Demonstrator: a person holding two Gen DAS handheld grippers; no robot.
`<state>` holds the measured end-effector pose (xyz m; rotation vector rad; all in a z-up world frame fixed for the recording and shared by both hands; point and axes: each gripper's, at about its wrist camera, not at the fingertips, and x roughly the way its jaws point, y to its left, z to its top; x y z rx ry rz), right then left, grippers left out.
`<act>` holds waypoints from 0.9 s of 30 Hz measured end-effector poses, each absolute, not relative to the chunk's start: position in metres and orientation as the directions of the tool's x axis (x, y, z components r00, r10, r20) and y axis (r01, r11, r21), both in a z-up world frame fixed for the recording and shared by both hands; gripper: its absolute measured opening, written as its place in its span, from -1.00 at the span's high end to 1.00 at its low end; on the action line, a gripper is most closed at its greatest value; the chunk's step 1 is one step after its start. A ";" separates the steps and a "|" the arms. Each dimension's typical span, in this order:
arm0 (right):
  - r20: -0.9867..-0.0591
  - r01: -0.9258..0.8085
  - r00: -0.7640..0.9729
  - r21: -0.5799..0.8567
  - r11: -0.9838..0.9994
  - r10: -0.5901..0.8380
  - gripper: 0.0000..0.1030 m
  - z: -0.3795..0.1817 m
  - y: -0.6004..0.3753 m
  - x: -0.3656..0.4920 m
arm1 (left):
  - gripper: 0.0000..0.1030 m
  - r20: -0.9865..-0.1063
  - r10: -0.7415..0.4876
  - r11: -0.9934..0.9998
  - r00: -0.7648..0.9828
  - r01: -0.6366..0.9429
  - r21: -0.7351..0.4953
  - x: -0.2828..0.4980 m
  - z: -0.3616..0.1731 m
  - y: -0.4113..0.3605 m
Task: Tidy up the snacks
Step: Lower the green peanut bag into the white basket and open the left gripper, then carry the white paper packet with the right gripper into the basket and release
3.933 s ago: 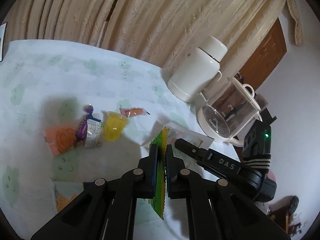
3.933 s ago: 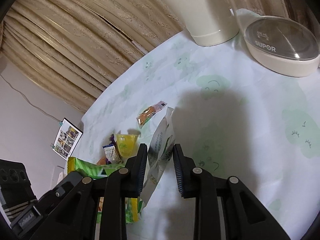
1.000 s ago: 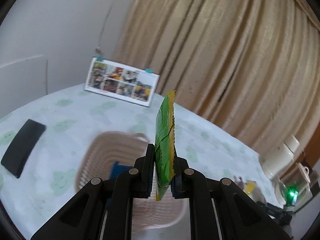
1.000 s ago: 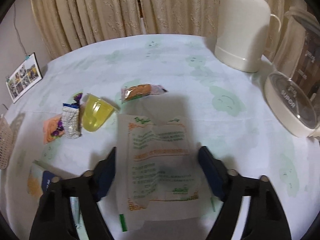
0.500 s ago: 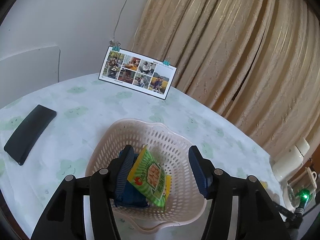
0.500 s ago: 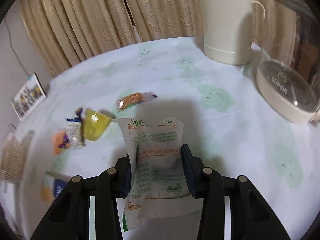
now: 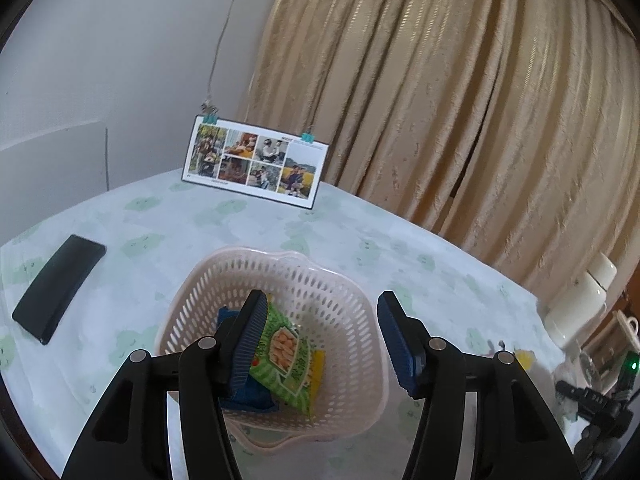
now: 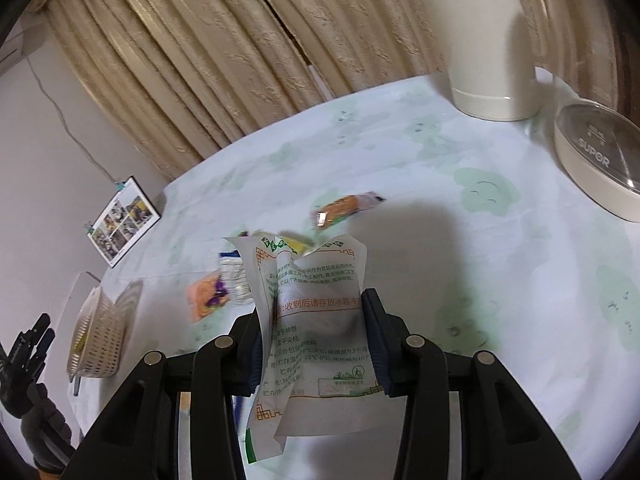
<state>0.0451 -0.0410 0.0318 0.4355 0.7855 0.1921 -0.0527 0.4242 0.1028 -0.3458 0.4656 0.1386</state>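
Tablecloth (image 7: 360,232) below; left gripper (image 7: 320,336) spread over basket (image 7: 348,292).

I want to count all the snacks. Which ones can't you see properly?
- Blue packet in the basket: left view, hidden under the green packet and left tongs.
- Yellow cup: right view, behind the white packet.
- Purple-wrapped sweets: right view, blurred.
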 end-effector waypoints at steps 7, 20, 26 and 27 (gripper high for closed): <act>-0.609 -0.078 0.699 0.458 0.886 0.376 0.22 0.043 -0.009 0.037 | -0.16 -0.449 0.076 0.937 0.890 -0.218 -0.274 -0.058 0.104 0.426; -0.577 -0.278 0.618 0.475 0.835 0.534 0.22 0.065 0.102 0.039 | -0.28 -0.437 0.150 0.928 0.887 -0.279 -0.246 -0.071 0.098 0.453; -0.562 -0.372 0.569 0.475 0.798 0.600 0.22 0.078 0.161 0.039 | -0.28 -0.431 0.175 0.925 0.885 -0.298 -0.236 -0.074 0.093 0.465; -0.561 -0.382 0.563 0.475 0.793 0.607 0.22 0.080 0.169 0.039 | -0.28 -0.430 0.179 0.925 0.885 -0.300 -0.234 -0.074 0.092 0.467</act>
